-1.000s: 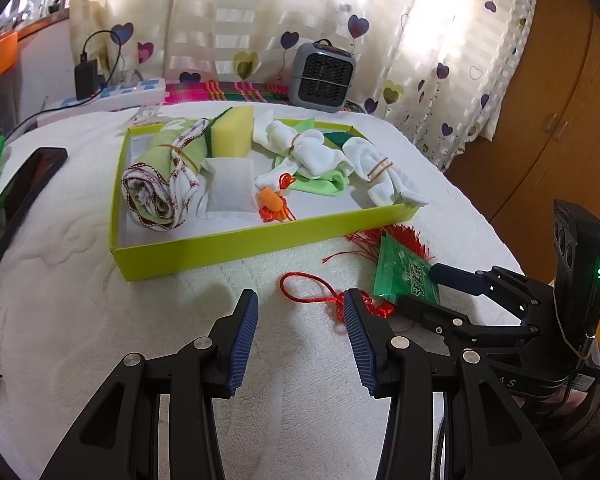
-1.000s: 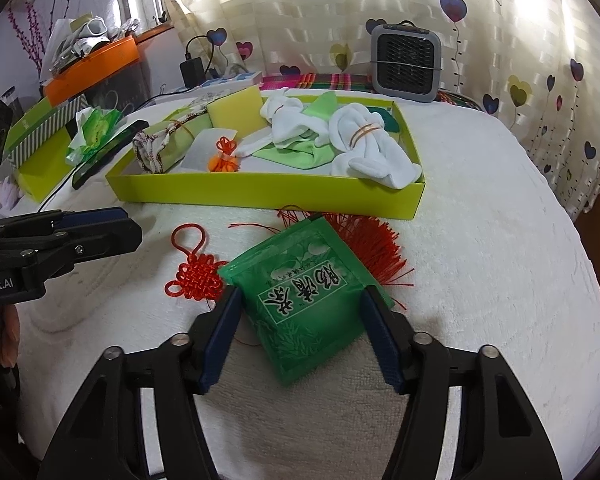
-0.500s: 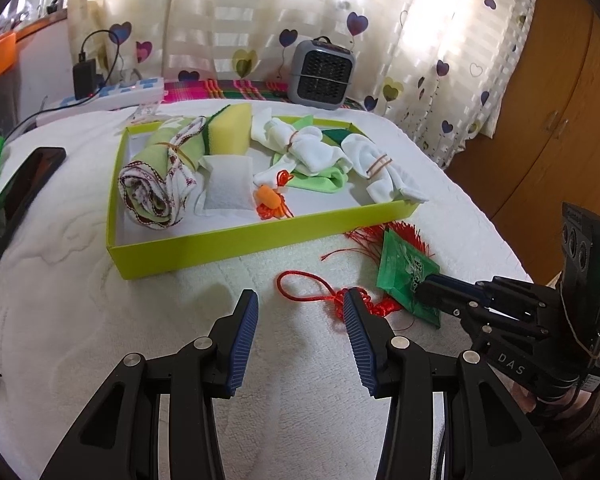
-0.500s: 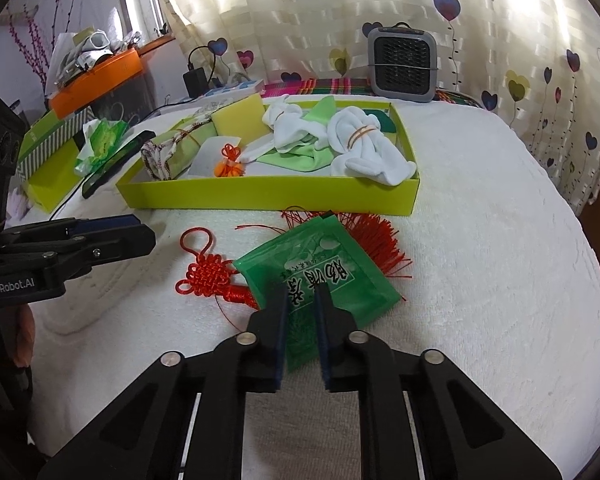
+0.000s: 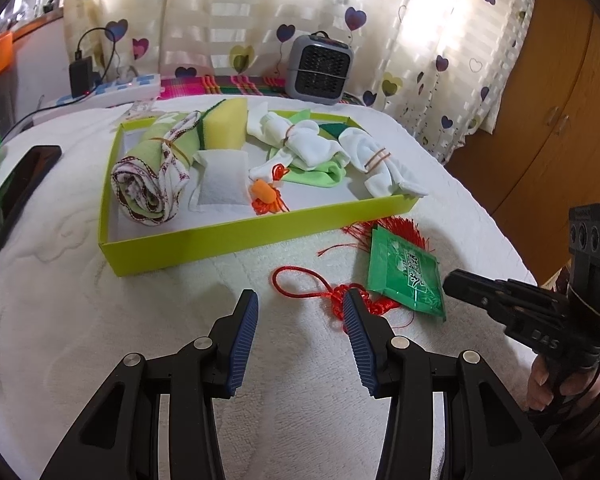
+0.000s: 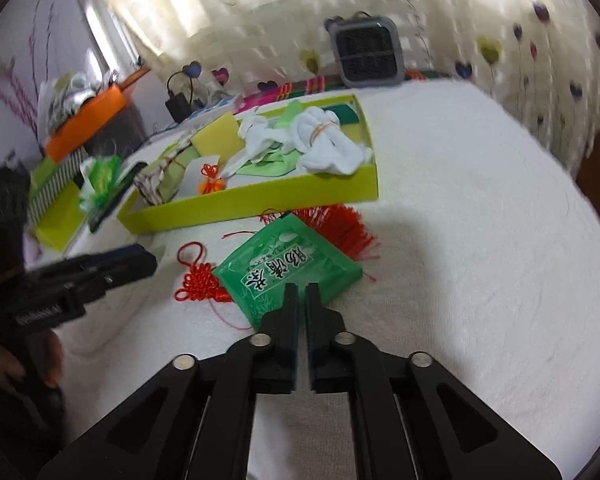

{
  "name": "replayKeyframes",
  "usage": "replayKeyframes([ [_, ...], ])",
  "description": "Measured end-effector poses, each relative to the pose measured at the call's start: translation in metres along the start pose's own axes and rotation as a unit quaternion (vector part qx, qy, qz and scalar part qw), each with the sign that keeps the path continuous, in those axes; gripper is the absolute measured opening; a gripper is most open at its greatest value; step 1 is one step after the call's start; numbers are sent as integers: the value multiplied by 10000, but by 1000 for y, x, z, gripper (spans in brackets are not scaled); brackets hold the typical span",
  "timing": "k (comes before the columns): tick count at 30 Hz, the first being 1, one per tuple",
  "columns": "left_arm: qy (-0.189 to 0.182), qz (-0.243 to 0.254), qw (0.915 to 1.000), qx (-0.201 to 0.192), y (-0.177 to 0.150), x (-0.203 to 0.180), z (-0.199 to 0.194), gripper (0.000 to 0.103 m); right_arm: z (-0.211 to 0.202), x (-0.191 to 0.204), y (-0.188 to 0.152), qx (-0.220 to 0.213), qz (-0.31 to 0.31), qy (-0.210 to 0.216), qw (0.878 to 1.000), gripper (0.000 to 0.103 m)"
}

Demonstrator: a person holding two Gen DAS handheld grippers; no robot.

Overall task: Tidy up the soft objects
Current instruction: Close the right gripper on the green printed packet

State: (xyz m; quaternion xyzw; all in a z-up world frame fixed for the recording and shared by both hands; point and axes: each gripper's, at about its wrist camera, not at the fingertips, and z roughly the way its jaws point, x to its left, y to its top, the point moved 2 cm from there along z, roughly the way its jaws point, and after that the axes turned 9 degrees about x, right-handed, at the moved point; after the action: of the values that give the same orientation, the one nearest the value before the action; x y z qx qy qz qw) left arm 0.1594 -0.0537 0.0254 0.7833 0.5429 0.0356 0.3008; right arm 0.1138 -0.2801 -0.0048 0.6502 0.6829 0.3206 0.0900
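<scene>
Probably a home bedroom: heart-print curtains, wooden wardrobe.

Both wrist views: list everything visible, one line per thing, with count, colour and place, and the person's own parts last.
tray: 1, lime green, middle of the white bedcover
rolled cloth: 1, green and patterned, tray's left end
sponge: 1, yellow, back of tray
sachet: 1, white, tray centre
white bundles: 2, rubber-banded, tray's right half
orange charm: 1, near tray's front wall
green packet: 1, on the cover in front of the tray, lying over the knot's tassel
Chinese knot: 1, red, left of the packet
heater: 1, grey, behind the tray
power strip: 1, white, back left
left gripper: open, over bare cover
right gripper: shut on the green packet's near edge
</scene>
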Motion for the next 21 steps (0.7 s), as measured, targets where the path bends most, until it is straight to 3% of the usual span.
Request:
replayKeyframes([
  [2,16,1,10000,21,0,-2,1,43,-3,-3,-4,7,95,125,9999,38],
  [4,26,8,10000,67,0,-2,4,43,-1,1,-10,91,-6,151,9998,55],
  [8,27,42,9999,99,-1,-5,5,43,3,20,-16,108,-629,-295,9975,56],
  [10,28,32,9999,103,-1,-5,5,43,11,37,-18,166,-1167,-891,9890,57],
  [15,50,17,9999,128,0,-4,7,43,21,58,-24,141,-2048,-1739,9631,57],
  [18,49,28,9999,138,1,-4,7,43,21,59,-20,4,-2198,-1967,9555,57],
  [21,55,34,9999,155,1,-4,8,43,15,49,-11,-127,-1985,-1965,9601,57],
])
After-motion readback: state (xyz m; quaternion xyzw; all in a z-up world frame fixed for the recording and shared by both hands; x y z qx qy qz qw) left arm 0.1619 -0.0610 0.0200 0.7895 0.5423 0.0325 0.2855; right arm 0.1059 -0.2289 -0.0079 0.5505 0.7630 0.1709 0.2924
